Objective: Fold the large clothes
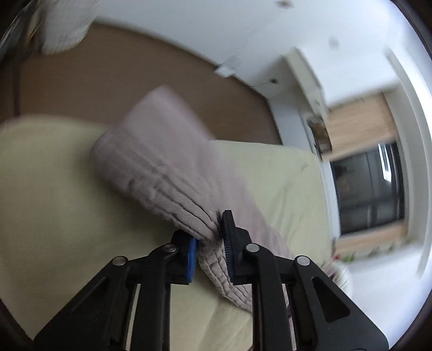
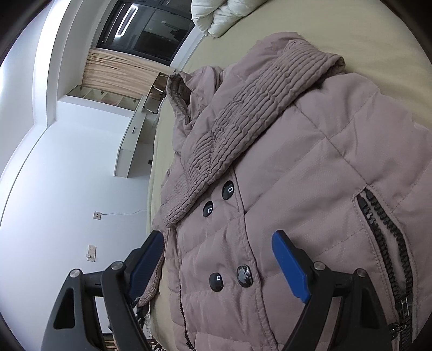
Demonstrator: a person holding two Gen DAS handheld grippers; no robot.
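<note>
The mauve quilted padded jacket (image 2: 310, 162) is matt woven cloth with a ribbed collar (glossy black plastic buttons (image 2: 228, 190)); the pale yellow-green bedsheet (image 1: 54, 189) looks smooth, matt fabric.

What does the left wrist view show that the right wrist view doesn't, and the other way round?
Only the left wrist view: the left gripper closed on a ribbed cuff of the jacket, with the sleeve stretching away, blurred, and a brown headboard behind.

Only the right wrist view: the right gripper, fingers apart above the jacket front, its black buttons, ribbed collar and zipped pocket.

Both: the mauve padded jacket on the pale yellow bed sheet, a dark window and white bedding.
</note>
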